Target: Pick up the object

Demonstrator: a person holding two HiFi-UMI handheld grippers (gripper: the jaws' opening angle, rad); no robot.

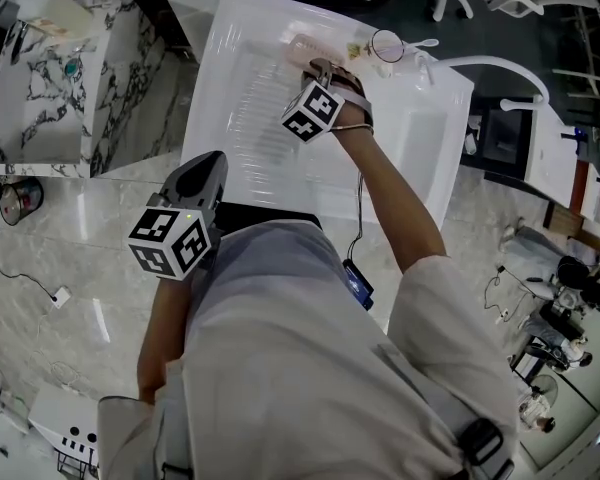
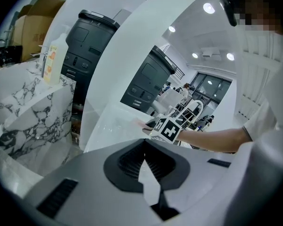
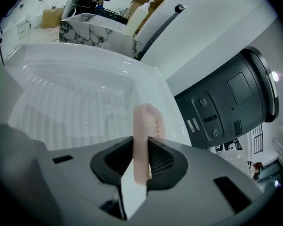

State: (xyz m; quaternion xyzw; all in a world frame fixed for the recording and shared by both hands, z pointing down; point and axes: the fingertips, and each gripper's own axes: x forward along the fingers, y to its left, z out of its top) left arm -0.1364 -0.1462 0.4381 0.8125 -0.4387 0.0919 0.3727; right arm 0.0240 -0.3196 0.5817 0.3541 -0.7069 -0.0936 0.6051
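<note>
A pale pink flat slotted piece (image 3: 149,122) stands edge-on between the jaws of my right gripper (image 3: 140,147), whose pads are shut on its sides. From the head view that gripper (image 1: 327,66) reaches over the far part of the white ribbed drainboard (image 1: 245,118), and the pink piece (image 1: 305,48) shows just past its fingers. My left gripper (image 1: 202,173) is held back near the person's body at the drainboard's near edge. Its jaws (image 2: 144,158) meet at the tips with nothing between them.
A sink bowl (image 1: 420,143) and white faucet (image 1: 495,65) lie right of the drainboard. A clear ring-shaped item (image 1: 387,45) sits at its far edge. A marble-patterned block (image 1: 50,88) with a bottle (image 2: 54,60) stands to the left. Dark grey machines (image 3: 231,100) stand beyond.
</note>
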